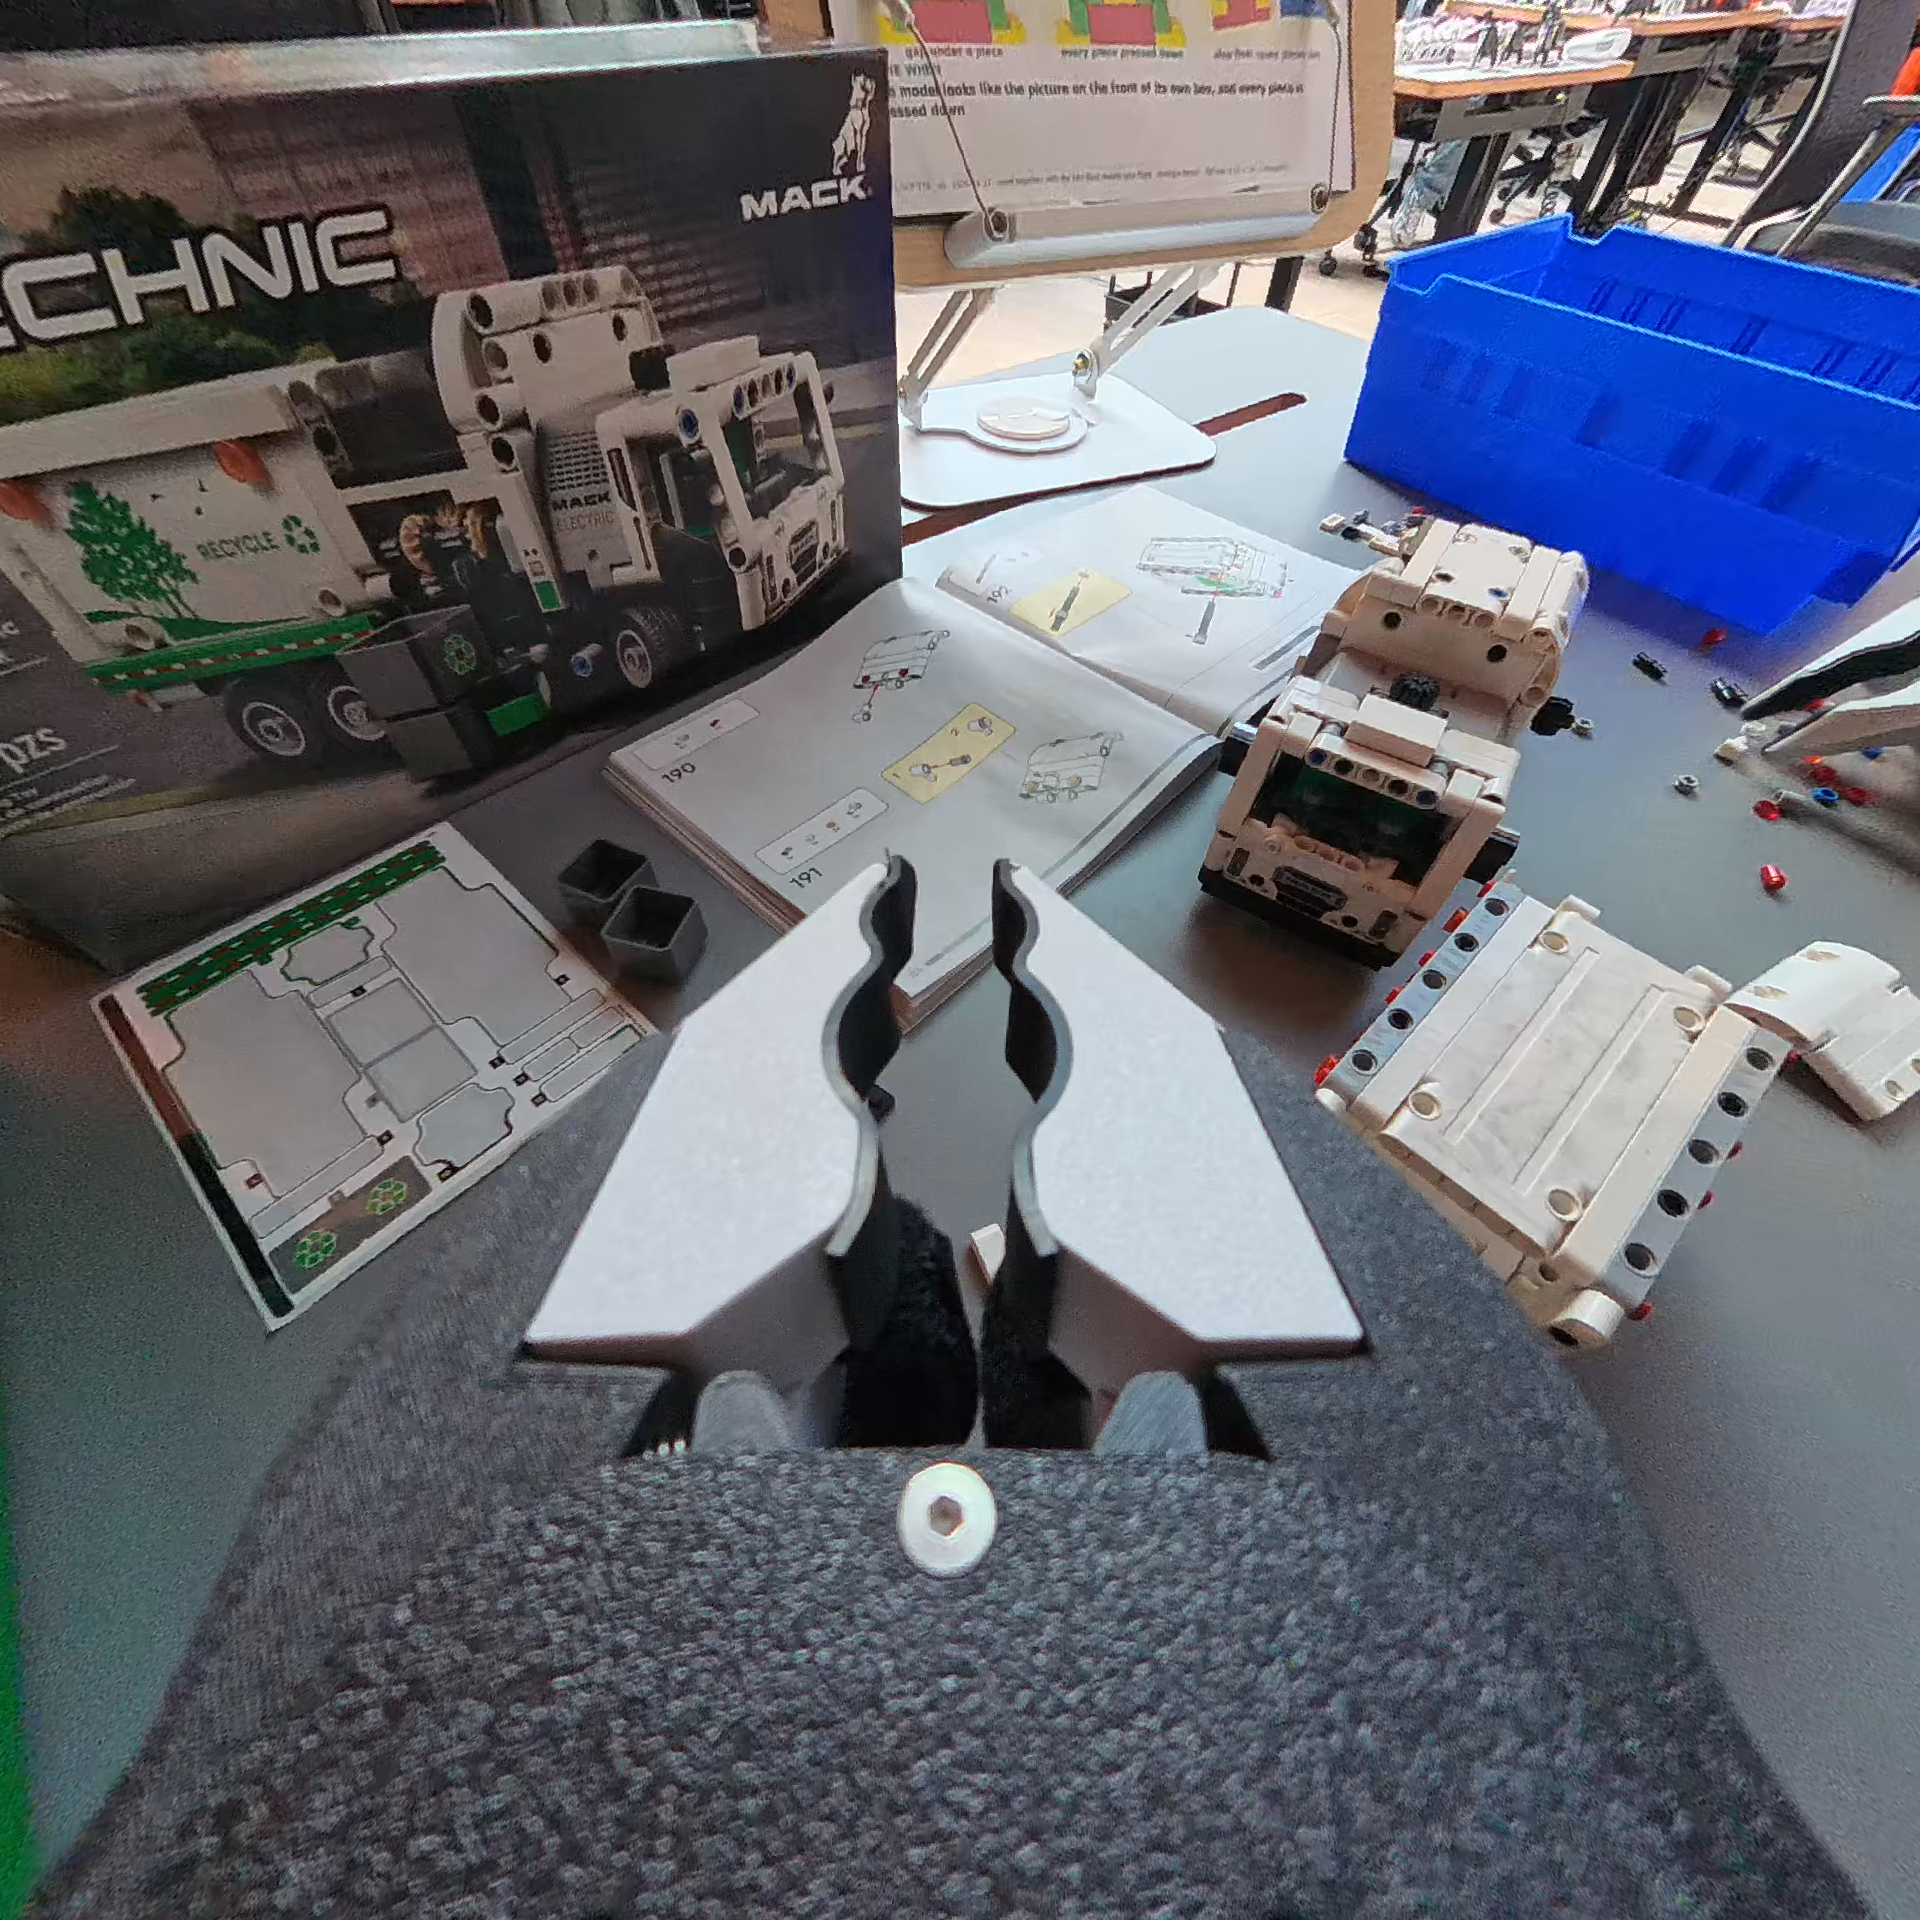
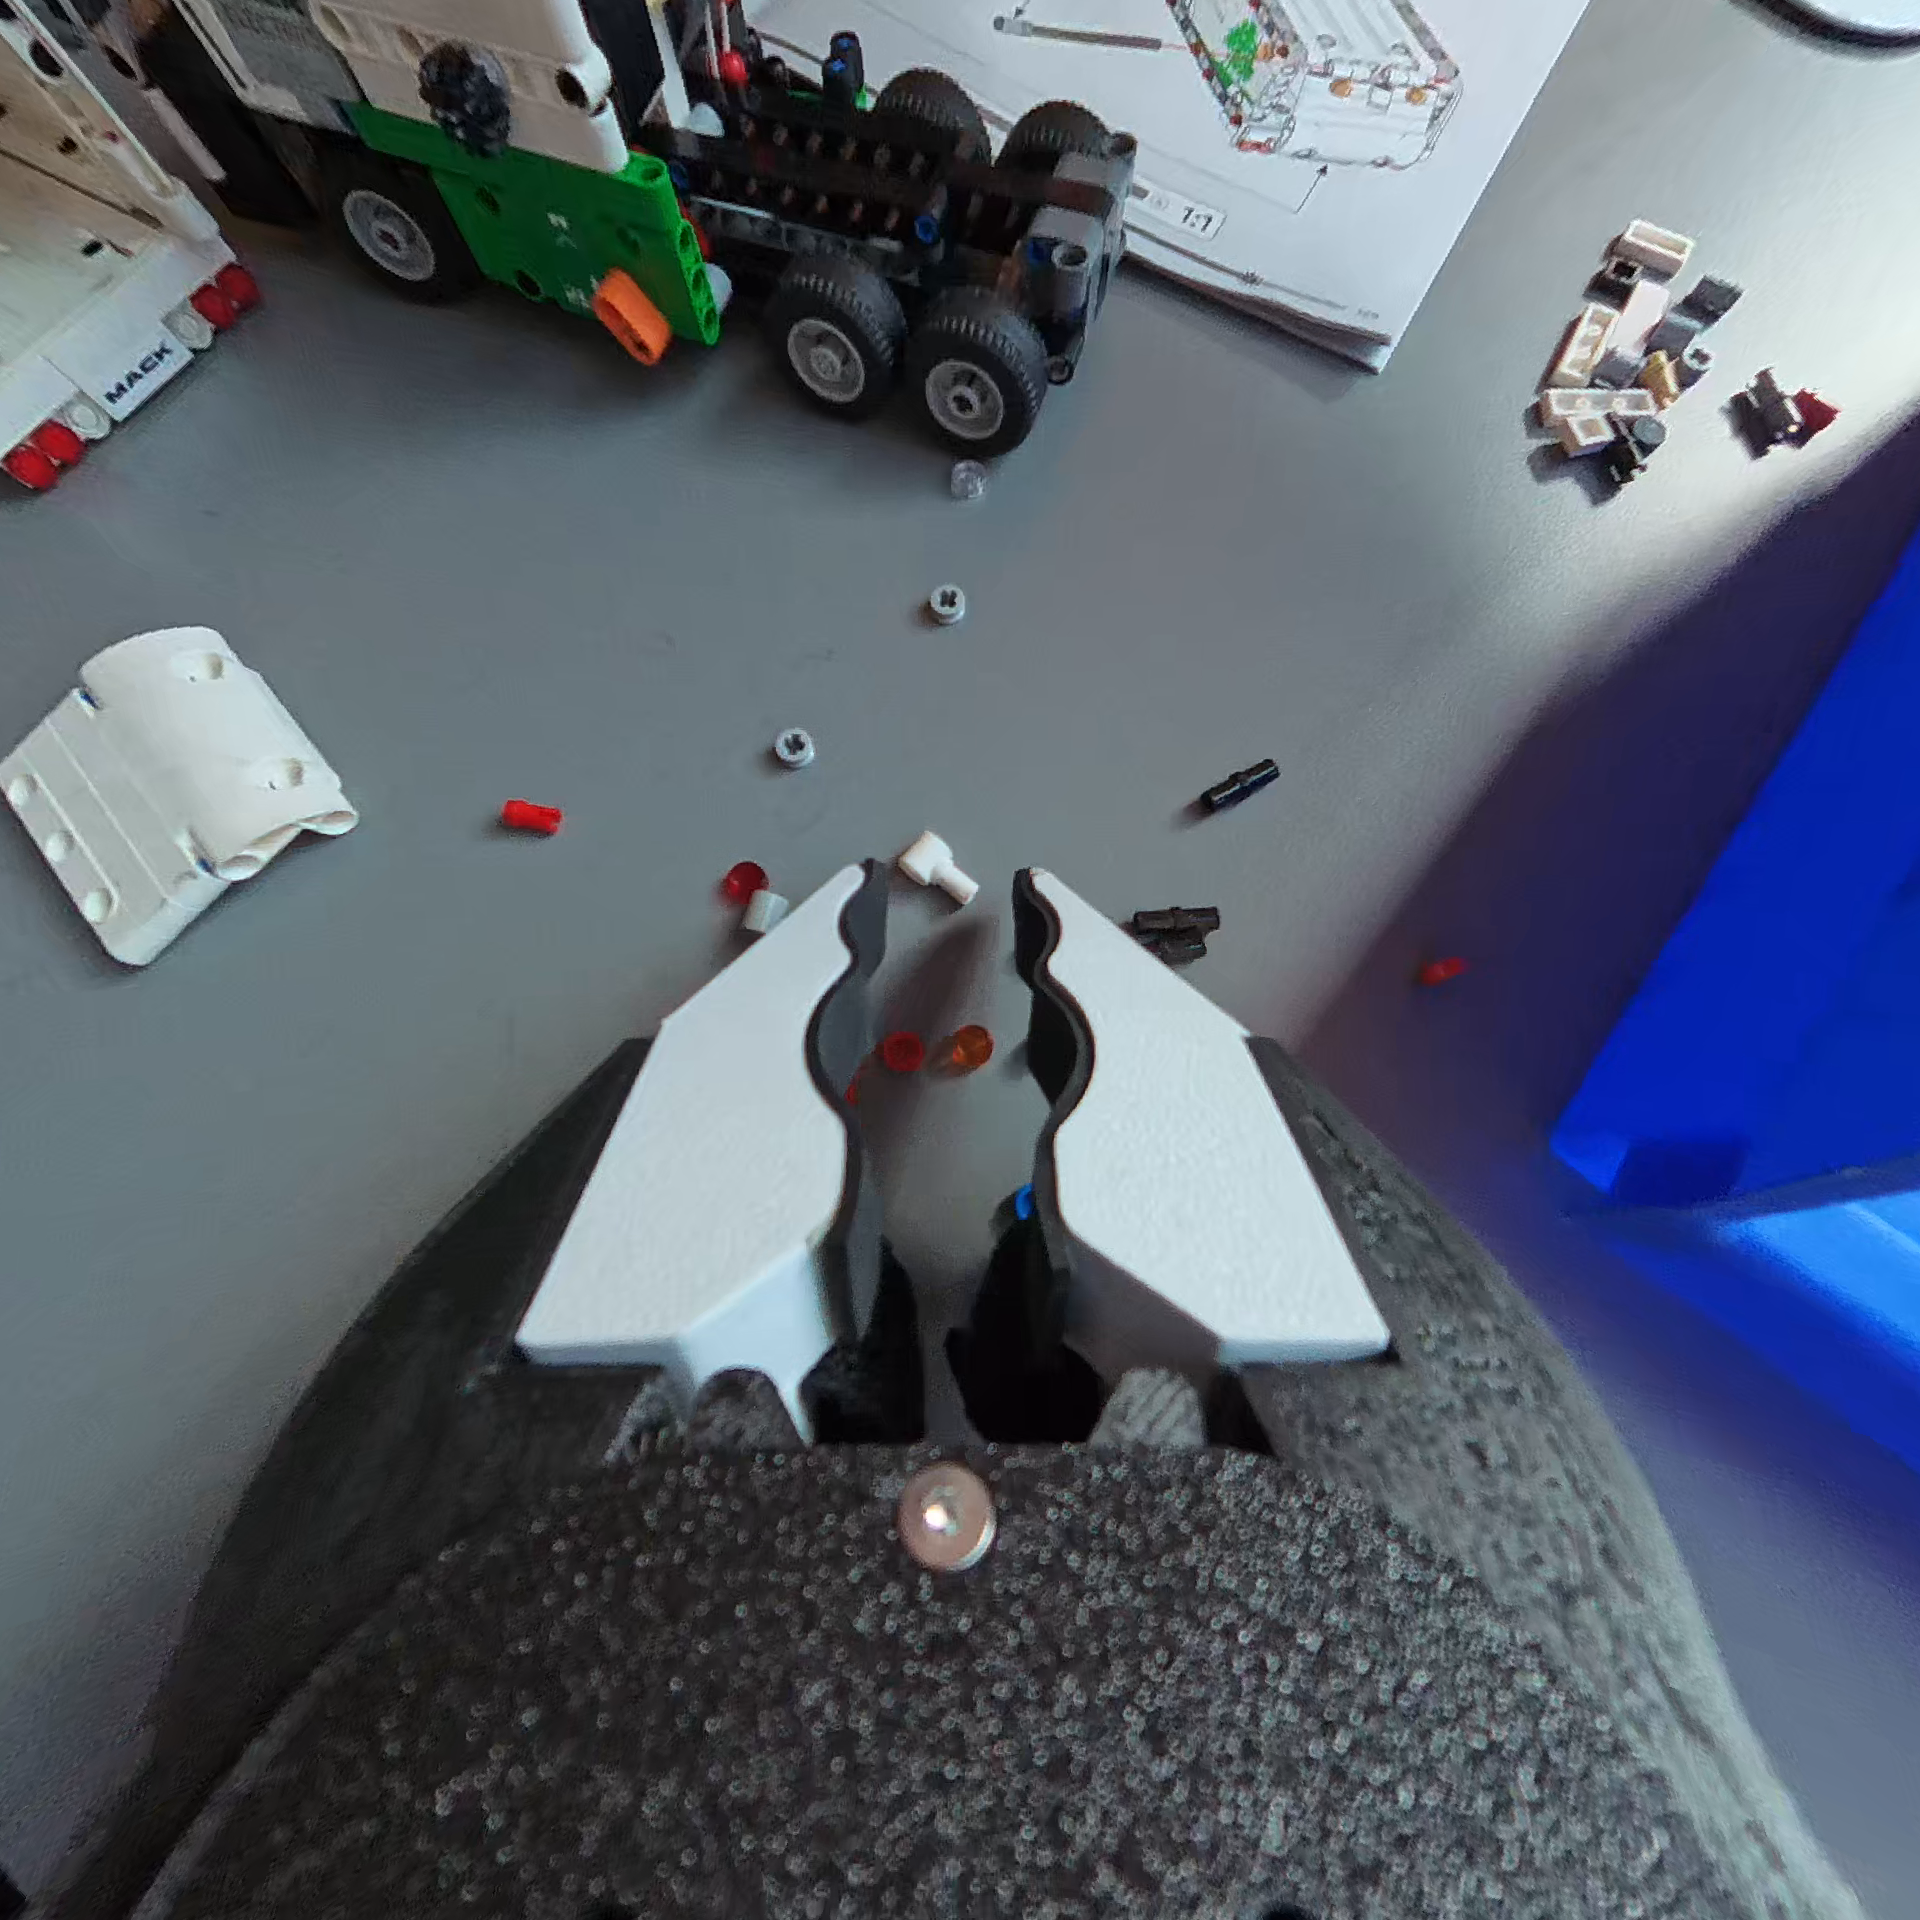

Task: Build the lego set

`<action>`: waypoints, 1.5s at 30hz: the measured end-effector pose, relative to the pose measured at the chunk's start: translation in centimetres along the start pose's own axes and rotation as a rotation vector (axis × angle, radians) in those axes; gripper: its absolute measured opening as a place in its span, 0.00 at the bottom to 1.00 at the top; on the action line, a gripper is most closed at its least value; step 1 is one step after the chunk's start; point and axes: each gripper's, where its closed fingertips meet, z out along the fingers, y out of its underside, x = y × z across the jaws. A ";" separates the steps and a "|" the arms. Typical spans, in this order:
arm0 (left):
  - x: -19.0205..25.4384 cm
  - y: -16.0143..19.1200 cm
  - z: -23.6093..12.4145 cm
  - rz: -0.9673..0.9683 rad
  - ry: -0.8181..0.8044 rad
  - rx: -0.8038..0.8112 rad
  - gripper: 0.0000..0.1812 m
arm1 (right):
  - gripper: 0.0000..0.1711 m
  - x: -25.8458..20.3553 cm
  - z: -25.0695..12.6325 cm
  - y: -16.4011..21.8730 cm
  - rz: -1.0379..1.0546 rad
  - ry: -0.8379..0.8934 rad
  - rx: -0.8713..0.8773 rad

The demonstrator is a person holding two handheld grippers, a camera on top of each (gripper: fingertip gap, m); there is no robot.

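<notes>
My left gripper (image 1: pixel 951 883) is open and empty above the table, over the near edge of the open instruction booklet (image 1: pixel 935 748). The white truck cab (image 1: pixel 1382 727) stands to its right, with a white panel assembly (image 1: pixel 1527 1101) and a curved white panel (image 1: pixel 1839 1018) nearer me. My right gripper (image 2: pixel 951 883) is open and empty, low over the grey table. A small white pin (image 2: pixel 935 864) lies just at its tips. Red (image 2: pixel 900 1049) and orange (image 2: pixel 968 1047) round studs lie between its fingers. The truck chassis (image 2: pixel 831 239) with wheels and a green panel stands ahead.
The set's box (image 1: pixel 436 436) stands at back left, with a sticker sheet (image 1: pixel 364 1060) and two grey bins (image 1: pixel 634 909) before it. A blue bin (image 1: pixel 1652 416) is at the right, close to my right gripper (image 2: pixel 1766 935). Loose pins (image 2: pixel 1236 784), bushes (image 2: pixel 795 748) and a pile of small parts (image 2: pixel 1631 343) lie around. My right fingertips sit around 40 cm from my left ones. To the white truck cab (image 1: pixel 1382 727): left tips about 15 cm, right tips about 25 cm.
</notes>
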 end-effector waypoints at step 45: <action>0.7 0.3 0.2 0.027 0.011 -0.017 0.07 | 0.04 3.4 -4.4 3.1 0.020 0.229 0.014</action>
